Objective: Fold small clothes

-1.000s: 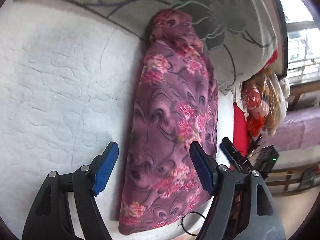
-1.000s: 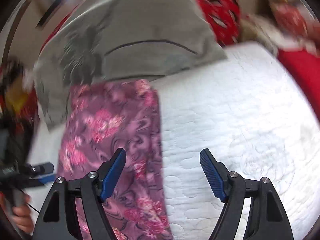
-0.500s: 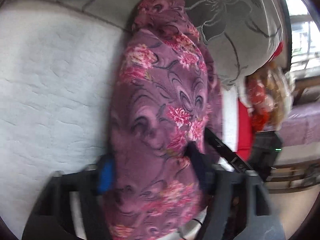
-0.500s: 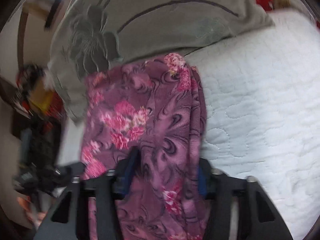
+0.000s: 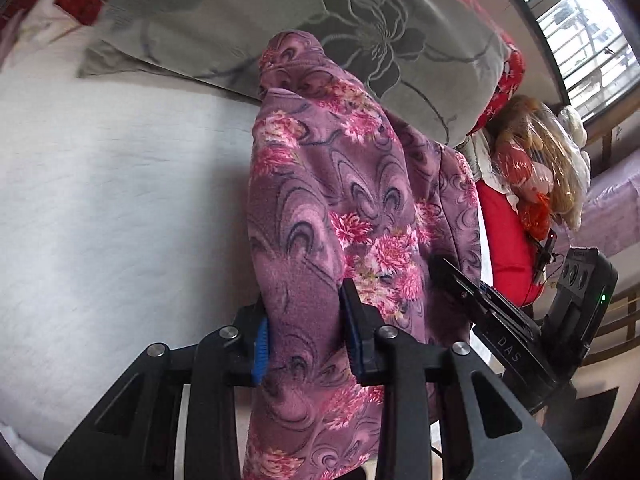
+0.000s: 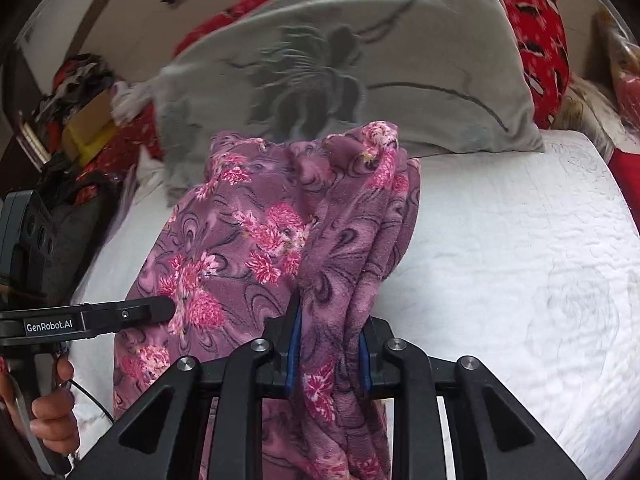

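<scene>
There were two grippers: the left gripper and the right gripper. One purple floral garment, one grey pillow and one white quilted mattress were in view.

Two markings can be read. In the right wrist view, white letters on the black body of the left gripper spell "GenRobot.AI". In the left wrist view, the black body of the right gripper carries the pale letters "DAS"; whether the word runs on is unclear.
</scene>
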`<state>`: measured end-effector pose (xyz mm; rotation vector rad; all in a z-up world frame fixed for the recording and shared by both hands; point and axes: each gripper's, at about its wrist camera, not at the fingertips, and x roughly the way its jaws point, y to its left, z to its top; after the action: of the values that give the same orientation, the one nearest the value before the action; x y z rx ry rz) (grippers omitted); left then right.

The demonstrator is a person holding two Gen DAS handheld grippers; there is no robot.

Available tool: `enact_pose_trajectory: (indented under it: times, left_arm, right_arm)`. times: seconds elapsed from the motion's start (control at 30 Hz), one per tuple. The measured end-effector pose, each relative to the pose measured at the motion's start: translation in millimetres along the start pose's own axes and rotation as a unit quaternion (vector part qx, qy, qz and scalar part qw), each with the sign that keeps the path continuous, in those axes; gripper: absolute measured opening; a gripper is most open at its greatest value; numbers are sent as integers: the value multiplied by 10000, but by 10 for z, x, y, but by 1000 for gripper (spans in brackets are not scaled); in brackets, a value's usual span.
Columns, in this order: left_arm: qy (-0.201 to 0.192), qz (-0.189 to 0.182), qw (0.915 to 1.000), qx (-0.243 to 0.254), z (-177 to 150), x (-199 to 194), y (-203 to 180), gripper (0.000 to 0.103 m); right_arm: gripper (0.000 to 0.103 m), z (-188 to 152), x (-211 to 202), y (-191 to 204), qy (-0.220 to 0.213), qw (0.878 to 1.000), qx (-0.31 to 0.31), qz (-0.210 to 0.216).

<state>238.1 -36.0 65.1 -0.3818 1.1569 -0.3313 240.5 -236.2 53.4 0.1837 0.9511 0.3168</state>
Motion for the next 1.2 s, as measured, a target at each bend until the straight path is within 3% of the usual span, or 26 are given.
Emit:
enact_pose_trajectory:
  times: [0.27,0.53,0.57,0.6,0.63,0.7,0.8,0.93,1.1,1.2]
  left_arm:
    - [-142,209,9996,-91,-312,-317,331,28]
    - [320,384,9980,-399,-543,-39,828,33]
    - [436,426,9970,-471,-567,36,913,37]
    - [449,312,9969,-567,-594,52,1001,40]
    - [414,146,9971,-615,-610,20,1059,40]
    - [348,39,9980,-525,-608,-113,1110,40]
    - [-102,88,9998,-131,-470,-330,1017,38]
    - [-374,173,9989,237,-102,-231,726,39]
    - [-214,922,9932,682,312,414,490,43]
    - [-93,1448,9868,722,438,793,554,46]
  right_arm:
    - [23,-201,-145,264,44,9998,19,170]
    - [25,-433,268,382,604,9980,78,179]
    - [28,-474,359,365,727,9973,76,107]
    - [40,-518,470,332,909,9958,94,-61]
    - [44,-549,545,275,1012,9946,169,-150]
    - [48,-524,509,151,918,9948,429,-18]
    - [46,-390,336,6,667,9961,563,-140]
    - [41,-78,214,78,102,9997,206,27]
    - [38,104,463,406,-197,9982,-554,80]
    - [35,60,864,395,71,9973,-706,-208]
